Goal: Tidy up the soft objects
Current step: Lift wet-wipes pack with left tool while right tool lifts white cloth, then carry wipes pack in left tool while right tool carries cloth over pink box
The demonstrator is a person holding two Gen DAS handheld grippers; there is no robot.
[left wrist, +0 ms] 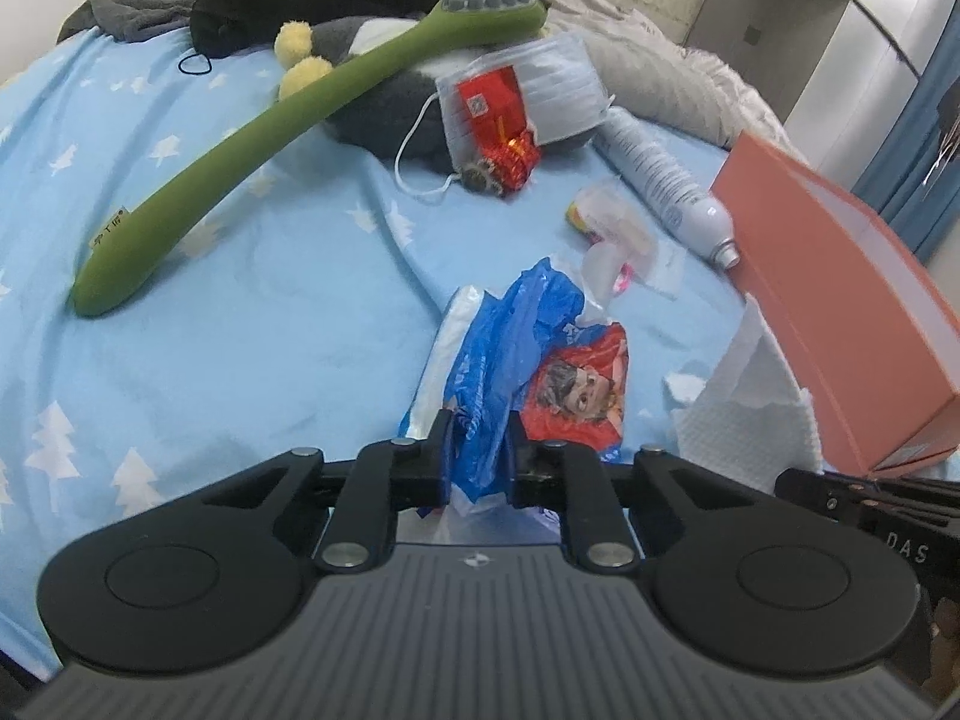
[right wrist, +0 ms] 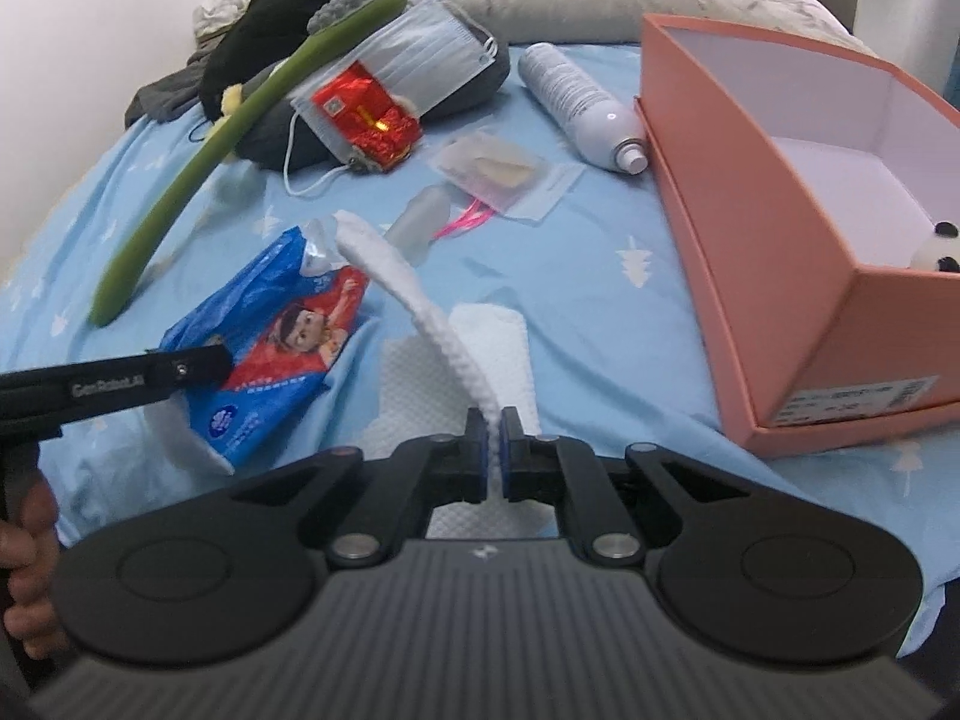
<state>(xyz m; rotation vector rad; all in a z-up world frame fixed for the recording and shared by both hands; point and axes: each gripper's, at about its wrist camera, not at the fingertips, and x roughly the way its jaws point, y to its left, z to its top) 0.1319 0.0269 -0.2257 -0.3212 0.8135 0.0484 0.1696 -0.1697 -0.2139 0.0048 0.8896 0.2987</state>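
Left gripper (left wrist: 480, 450): clamped on the blue tissue pack (left wrist: 510, 354), low on the bed (left wrist: 240, 330).
Right gripper (right wrist: 493, 450): shut tight on a white tissue (right wrist: 420, 300) arching out of the pack's mouth.
Writing: "GenRobot" lettering along the left gripper's side in the right view; "DAS" at the left view's edge.
Box (right wrist: 780, 300): orange, open, right of the pack; label unreadable.
Brush (left wrist: 270, 138): green, far left.

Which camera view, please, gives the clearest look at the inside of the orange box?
The right wrist view: the orange box faces it open, showing white walls and a small panda toy inside. The left wrist view shows only its outer side.
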